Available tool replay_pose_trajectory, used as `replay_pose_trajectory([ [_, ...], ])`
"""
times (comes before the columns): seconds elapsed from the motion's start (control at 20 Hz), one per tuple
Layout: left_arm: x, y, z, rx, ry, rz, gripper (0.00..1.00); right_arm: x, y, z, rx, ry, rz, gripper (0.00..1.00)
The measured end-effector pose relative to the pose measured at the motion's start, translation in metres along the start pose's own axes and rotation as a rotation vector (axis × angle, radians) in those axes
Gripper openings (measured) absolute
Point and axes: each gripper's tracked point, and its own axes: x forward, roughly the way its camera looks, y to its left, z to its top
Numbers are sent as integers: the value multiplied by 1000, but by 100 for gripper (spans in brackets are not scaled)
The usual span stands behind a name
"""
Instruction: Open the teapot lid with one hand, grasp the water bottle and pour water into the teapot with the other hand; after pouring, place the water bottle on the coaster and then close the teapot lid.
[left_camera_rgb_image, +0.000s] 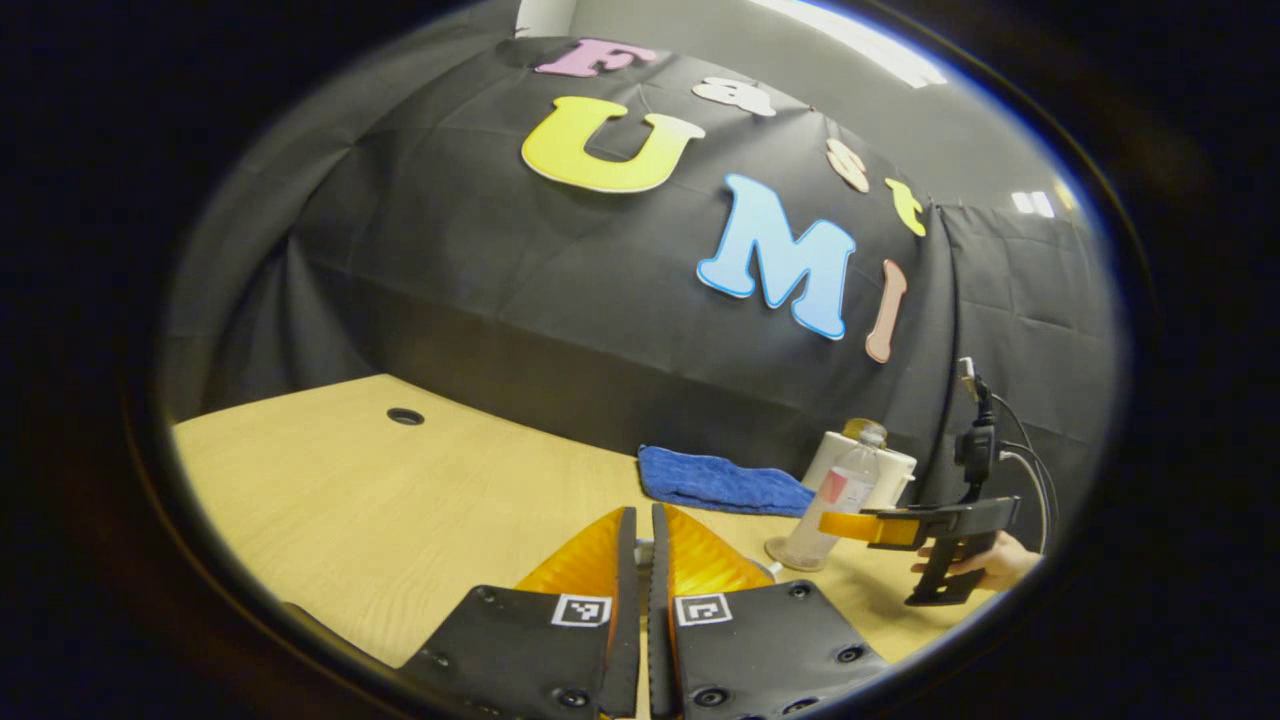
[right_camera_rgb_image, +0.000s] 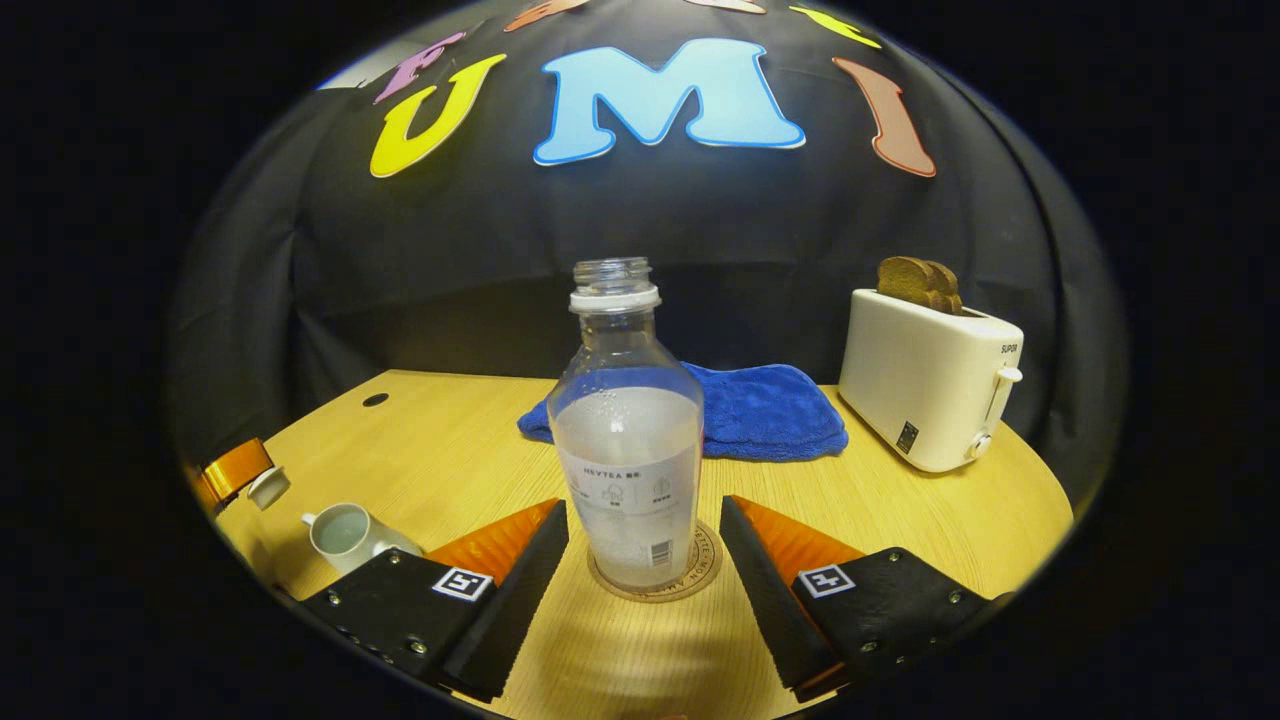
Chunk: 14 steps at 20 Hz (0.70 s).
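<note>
Low in the right gripper view, our right gripper (right_camera_rgb_image: 644, 560) stands with jaws apart, either side of the water bottle (right_camera_rgb_image: 628, 470), which sits upright on the coaster (right_camera_rgb_image: 700, 580) at centre. We judge a careless sideways move could knock the uncapped bottle over. At lower left the teapot (right_camera_rgb_image: 345, 532) is open, its lid (right_camera_rgb_image: 268, 487) apparently held above. In the left gripper view our left gripper (left_camera_rgb_image: 642, 560) has fingers nearly together at bottom centre; whether they clamp the lid we cannot tell. We count one bottle, one coaster, one teapot, one lid, one blue towel (right_camera_rgb_image: 760, 410), one toaster (right_camera_rgb_image: 925, 385) at right.
</note>
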Motion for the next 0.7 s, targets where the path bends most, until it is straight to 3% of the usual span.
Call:
replay_pose_trajectory([
  [0.3,-2,-7,3,48,-5,-2,12,-43,4,-1,-41,-59,10,95],
  [0.7,8,-41,0,98,22,6,11,-98,0,5,-99,-174,-106,95],
])
